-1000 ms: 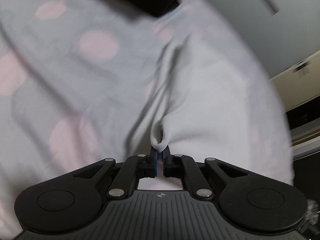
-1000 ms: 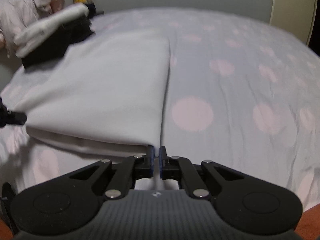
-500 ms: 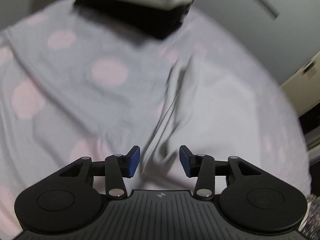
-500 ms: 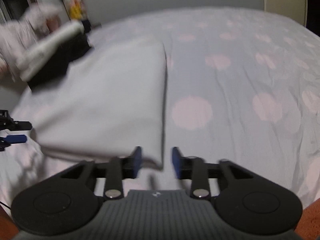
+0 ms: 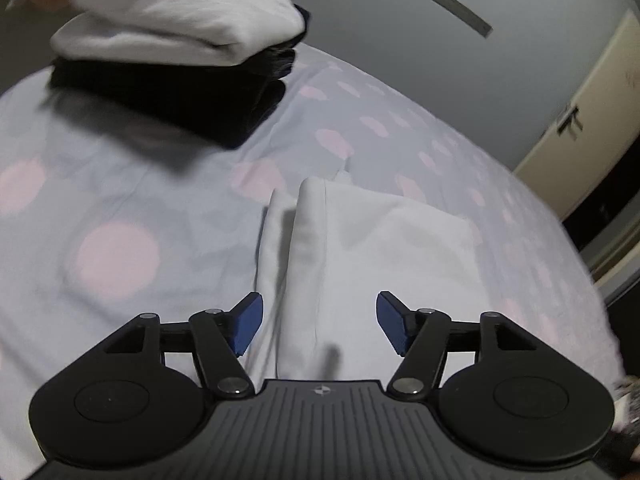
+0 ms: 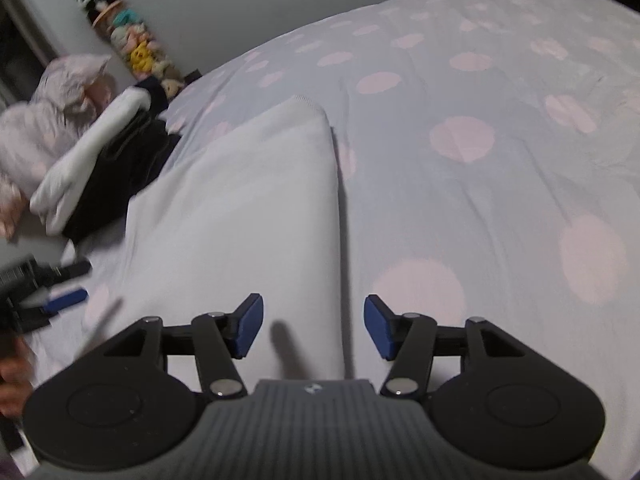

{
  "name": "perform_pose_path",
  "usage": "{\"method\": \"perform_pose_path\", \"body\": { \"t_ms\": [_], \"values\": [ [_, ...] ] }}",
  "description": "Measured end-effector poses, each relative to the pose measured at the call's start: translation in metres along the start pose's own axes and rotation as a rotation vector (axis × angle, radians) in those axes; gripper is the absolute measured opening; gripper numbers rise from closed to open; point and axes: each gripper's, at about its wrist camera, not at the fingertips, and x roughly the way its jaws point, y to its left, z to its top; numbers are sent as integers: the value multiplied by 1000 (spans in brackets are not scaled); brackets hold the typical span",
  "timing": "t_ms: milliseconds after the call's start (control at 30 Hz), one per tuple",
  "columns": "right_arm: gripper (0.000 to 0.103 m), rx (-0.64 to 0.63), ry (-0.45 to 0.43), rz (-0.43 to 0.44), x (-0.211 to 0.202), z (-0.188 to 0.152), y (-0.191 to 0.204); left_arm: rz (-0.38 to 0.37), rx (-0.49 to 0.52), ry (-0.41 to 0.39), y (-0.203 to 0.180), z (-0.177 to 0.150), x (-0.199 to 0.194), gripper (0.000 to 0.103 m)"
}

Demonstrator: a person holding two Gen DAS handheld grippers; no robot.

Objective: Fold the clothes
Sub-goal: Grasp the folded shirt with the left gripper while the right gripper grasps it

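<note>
L gripper [image 5: 318, 322] + R gripper [image 6: 312, 326]: jaws just opened, nothing pinched | folded pale-white cloth garment [image 6: 248, 216] at 12 | risk: loose top layer [image 5: 304, 248] could slide off, imo

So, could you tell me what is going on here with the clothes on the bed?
A person is folding laundry on a dotted bedsheet with a gripper in each hand. The left gripper and right gripper have just been opening, and both stand open over a folded white garment, with nothing pinched. A finished stack, a white piece on black ones, sits beyond it.
</note>
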Motion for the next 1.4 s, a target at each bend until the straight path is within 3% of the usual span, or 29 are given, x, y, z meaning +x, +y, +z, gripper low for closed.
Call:
{"method": "perform_pose_path", "body": {
  "t_ms": [100, 267, 433, 600, 733, 833, 1000, 1200, 1400],
  "values": [
    [63, 34, -18, 35, 30, 24, -3, 24, 41, 4, 1, 10, 28, 74],
    [63, 100, -31, 88, 81, 58, -14, -7, -65, 49, 30, 26, 69, 74],
    [64, 181, -14, 182, 125, 77, -32, -129, -165, 92, 52, 35, 101, 76],
    [65, 165, -28, 258, 146, 93, -33, -209, -203, 60, 57, 48, 124, 77],
    [59, 174, -32, 316, 159, 102, -38, -219, -183, 50, 56, 48, 130, 56],
    [42, 193, -34, 331, 165, 105, -45, -216, -176, 56, 52, 50, 130, 38],
    [20, 139, -72, 320, 156, 103, -37, -162, -79, 12, 33, 47, 119, 25],
    [18, -40, -200, 277, 116, 102, 2, -124, -23, -74, 17, 41, 84, 21],
    [18, -135, -312, 268, 52, 95, 43, -134, -1, -188, 6, 43, 16, 20]
  ]
}}
